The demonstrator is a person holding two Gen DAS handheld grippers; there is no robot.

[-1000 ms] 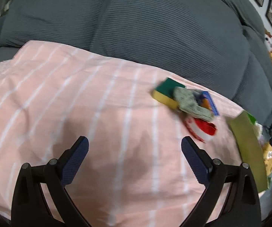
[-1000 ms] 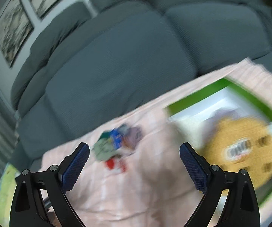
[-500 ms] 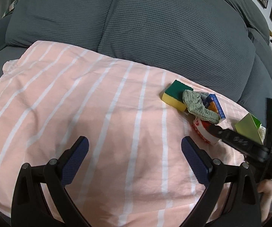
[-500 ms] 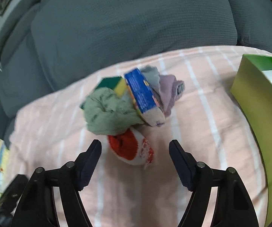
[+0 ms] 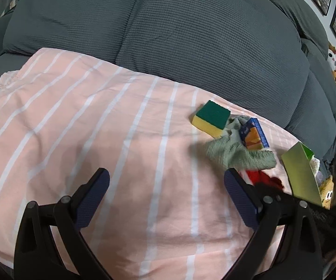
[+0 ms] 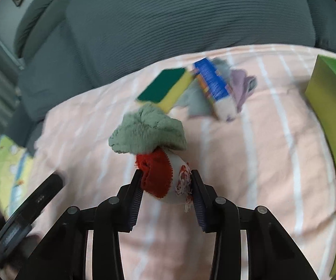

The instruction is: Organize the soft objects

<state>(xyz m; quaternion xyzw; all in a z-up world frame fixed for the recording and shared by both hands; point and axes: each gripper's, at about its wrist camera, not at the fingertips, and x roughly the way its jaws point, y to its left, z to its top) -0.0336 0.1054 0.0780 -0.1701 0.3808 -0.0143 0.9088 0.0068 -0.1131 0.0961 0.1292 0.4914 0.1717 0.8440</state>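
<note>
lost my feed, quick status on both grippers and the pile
Right gripper just closing, pads on red-and-white cloth. Left gripper open, empty. Green cloth overlapping the held one.

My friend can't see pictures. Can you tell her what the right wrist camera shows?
The right gripper has just closed on a red and white cloth lying on a pink striped sheet. A fuzzy green cloth touches it, with a sponge and blue packet behind.
</note>
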